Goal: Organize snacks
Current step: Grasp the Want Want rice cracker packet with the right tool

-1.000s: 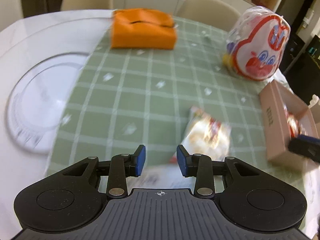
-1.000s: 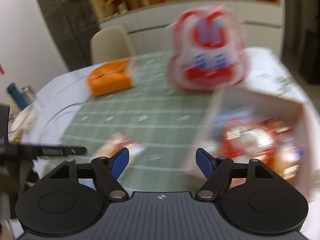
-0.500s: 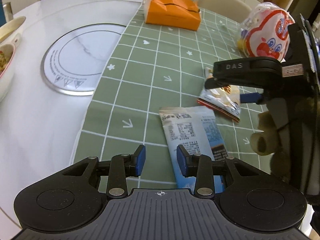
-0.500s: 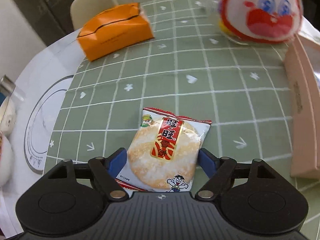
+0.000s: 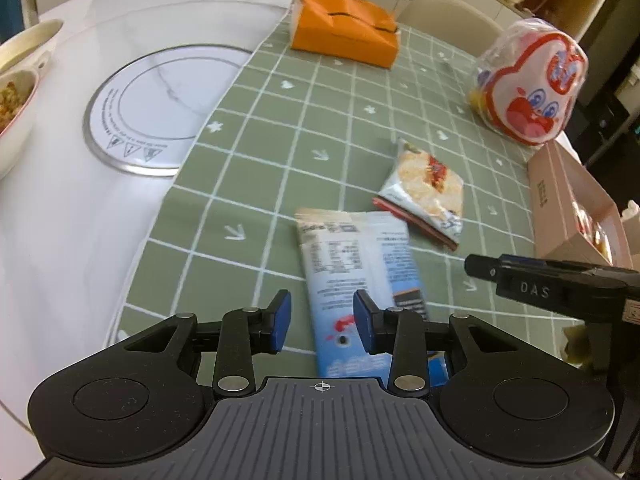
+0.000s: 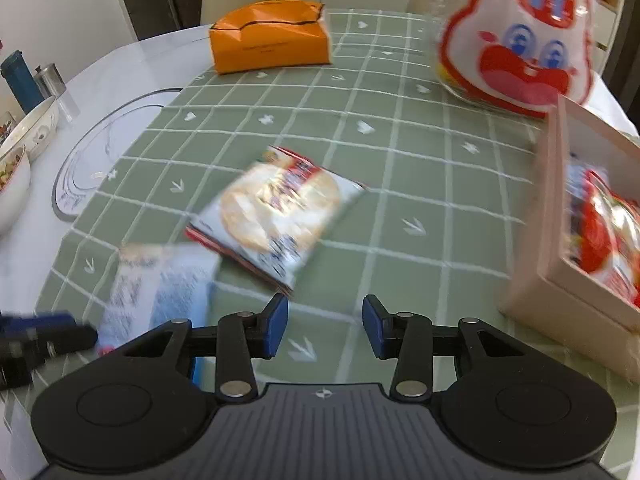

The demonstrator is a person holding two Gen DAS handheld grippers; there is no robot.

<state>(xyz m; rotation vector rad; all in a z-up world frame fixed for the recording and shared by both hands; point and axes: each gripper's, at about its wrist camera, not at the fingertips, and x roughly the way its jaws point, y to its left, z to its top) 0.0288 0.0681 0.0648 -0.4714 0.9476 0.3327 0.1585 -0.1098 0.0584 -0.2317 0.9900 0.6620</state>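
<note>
Table [image 5: 60,240]: white marble top fills the left of the left wrist view; a green checked cloth [image 5: 320,120] covers the rest, likely the sorting area.
Cardboard box [image 6: 560,264]: right edge of the right wrist view, open, red packets already inside; probably the collecting spot.
Rabbit-face bag [image 6: 516,36]: upper right, standing just behind the box.
Orange pack [image 6: 272,40]: top centre, well apart from the snacks.
Blue-and-white packet [image 5: 356,276]: lower centre, flat, printed back up, its near end under the left gripper.
Rice cracker packet [image 6: 276,212]: mid-frame on the cloth, loose, just beside the blue-and-white packet.
Left gripper [image 5: 322,322]: tilted steeply down, jaws narrowly apart, pads clear of the packet below.
Right gripper [image 6: 325,327]: tilted down, jaws closing on nothing; the cracker packet lies ahead of the tips.
</note>
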